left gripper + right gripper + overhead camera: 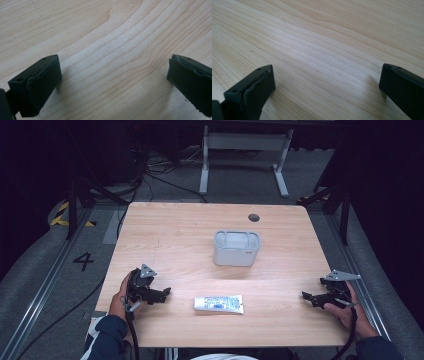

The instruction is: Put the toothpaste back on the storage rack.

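Tube (218, 303) of what looks like toothpaste, white w/ blue print, lies flat on the wooden table (175, 235), near its front edge, long side running parallel to that edge. Beyond the tube, toward table centre, I see a grey-white rectangular container (237, 248) standing upright, apart from the tube. Left gripper (163, 293) sits to the tube's left, near it but not touching; in the left gripper view its jaws are spread wide over bare wood. Right gripper (307, 296) is well to the tube's right, by the table's edge; jaws also spread wide, nothing between them.
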Available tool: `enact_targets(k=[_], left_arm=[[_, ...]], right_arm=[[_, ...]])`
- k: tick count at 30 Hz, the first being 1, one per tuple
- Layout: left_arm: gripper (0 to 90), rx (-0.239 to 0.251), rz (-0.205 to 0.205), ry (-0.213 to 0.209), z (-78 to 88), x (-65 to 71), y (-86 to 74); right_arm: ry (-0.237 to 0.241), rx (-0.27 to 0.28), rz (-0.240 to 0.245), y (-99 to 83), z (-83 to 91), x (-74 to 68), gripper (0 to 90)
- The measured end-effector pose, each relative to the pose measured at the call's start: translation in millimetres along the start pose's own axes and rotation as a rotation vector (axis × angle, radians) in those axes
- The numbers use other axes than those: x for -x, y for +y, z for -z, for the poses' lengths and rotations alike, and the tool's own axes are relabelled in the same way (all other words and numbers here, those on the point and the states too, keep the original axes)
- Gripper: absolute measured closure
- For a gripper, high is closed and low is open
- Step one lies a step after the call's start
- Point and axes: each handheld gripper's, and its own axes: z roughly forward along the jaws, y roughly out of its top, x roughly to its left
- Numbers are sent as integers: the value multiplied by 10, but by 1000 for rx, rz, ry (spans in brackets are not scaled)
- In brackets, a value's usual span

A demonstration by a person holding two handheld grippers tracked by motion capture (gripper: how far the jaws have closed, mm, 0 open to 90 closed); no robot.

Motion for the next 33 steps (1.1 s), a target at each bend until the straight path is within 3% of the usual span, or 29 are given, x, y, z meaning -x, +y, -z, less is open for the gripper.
enact_targets(k=[9,10,12,15,18,20,21,22,23,24,25,29,30,31,33], left_arm=[[0,-3,-37,-32,-3,-42,7],[1,-3,-72,-39,6,-66,9],[3,-14,-85,-64,14,-80,6],[5,-57,-167,-114,56,-92,23],[60,-109,-198,-145,84,-105,85],[203,-111,-226,-153,126,-78,122],[230,-117,-236,-146,145,-45,148],[184,-117,-236,-146,145,-45,148],[180,-108,-266,-143,197,32,197],[183,-108,-266,-143,197,32,197],[186,-109,-302,-141,241,88,253],[191,-108,-328,-161,281,172,336],[195,-115,-362,-172,304,238,397],[195,-115,-362,-172,304,238,397],[195,-115,-401,-181,333,323,459]], right_arm=[[5,0,-1,7,-6,-3,6],[5,0,-1,8,-7,-3,6],[4,0,-1,7,-7,-3,6],[3,1,-2,7,-6,-4,6],[4,0,-1,8,-7,-4,6],[6,0,1,12,-11,-3,6],[6,0,1,14,-13,-3,6],[6,0,1,14,-13,-3,6],[6,0,1,14,-13,-3,6],[6,0,1,14,-13,-3,6],[7,0,1,14,-13,-3,6],[6,0,1,12,-11,-4,6],[6,0,0,10,-9,-6,6],[6,0,0,10,-9,-6,6],[6,0,0,10,-8,-6,6]])
